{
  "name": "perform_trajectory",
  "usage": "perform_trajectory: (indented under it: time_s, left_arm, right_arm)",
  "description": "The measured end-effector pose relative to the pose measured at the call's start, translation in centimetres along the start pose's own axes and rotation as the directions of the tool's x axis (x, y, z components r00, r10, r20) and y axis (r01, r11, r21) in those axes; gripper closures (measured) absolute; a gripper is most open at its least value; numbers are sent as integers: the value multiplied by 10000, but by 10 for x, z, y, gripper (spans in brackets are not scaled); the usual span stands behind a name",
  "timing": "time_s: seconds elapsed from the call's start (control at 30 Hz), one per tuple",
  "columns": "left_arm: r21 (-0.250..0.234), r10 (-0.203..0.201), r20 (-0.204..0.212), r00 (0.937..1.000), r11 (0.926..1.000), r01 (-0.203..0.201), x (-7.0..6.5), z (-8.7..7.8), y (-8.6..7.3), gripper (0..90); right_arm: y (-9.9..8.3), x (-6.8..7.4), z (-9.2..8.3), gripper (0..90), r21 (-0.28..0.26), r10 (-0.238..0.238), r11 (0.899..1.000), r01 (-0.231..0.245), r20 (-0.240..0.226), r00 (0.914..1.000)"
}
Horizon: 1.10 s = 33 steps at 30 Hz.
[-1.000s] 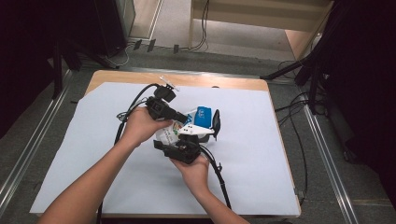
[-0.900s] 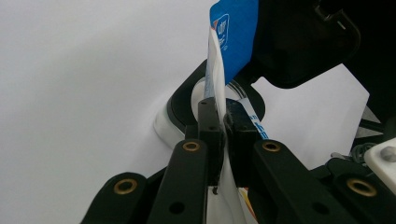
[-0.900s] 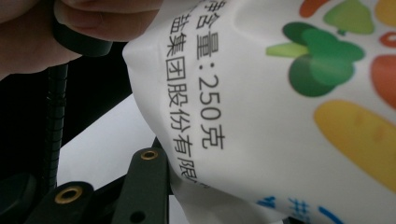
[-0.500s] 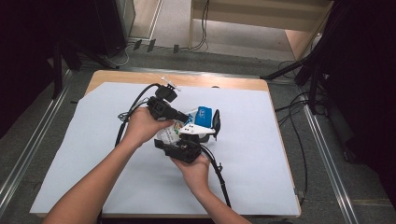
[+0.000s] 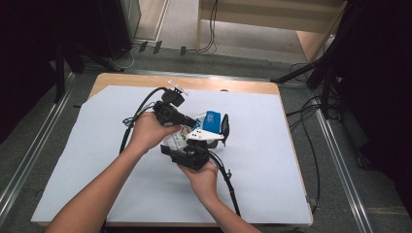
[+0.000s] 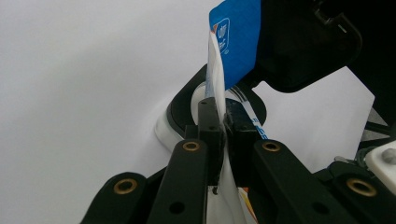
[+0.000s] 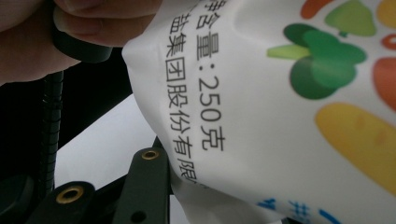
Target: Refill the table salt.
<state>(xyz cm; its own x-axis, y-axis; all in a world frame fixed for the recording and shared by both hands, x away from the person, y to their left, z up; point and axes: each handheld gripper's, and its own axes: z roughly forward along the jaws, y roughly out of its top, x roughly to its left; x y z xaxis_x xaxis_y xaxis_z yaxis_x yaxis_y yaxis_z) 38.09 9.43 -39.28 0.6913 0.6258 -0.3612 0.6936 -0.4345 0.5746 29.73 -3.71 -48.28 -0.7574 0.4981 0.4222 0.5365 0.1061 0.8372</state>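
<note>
White table cover (image 5: 272,160); pouch (image 7: 289,116) label reads "250克".

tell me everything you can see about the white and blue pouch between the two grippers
The pouch is a soft, glossy plastic bag, white with a blue top, black Chinese print reading 250 and coloured vegetable drawings. It is held above the white sheet. The left gripper is shut on a thin edge of it. The right gripper holds its body.
</note>
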Motion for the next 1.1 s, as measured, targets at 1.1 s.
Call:
perform_trajectory:
  time_s: [1.1]
  left_arm:
    - [-56, -47, 201, 9998, 10000, 49, 2, -5, -2, 881]
  right_arm:
    - [-1, 0, 2, 642, 108, 90, 9999, -87, -295, 9995]
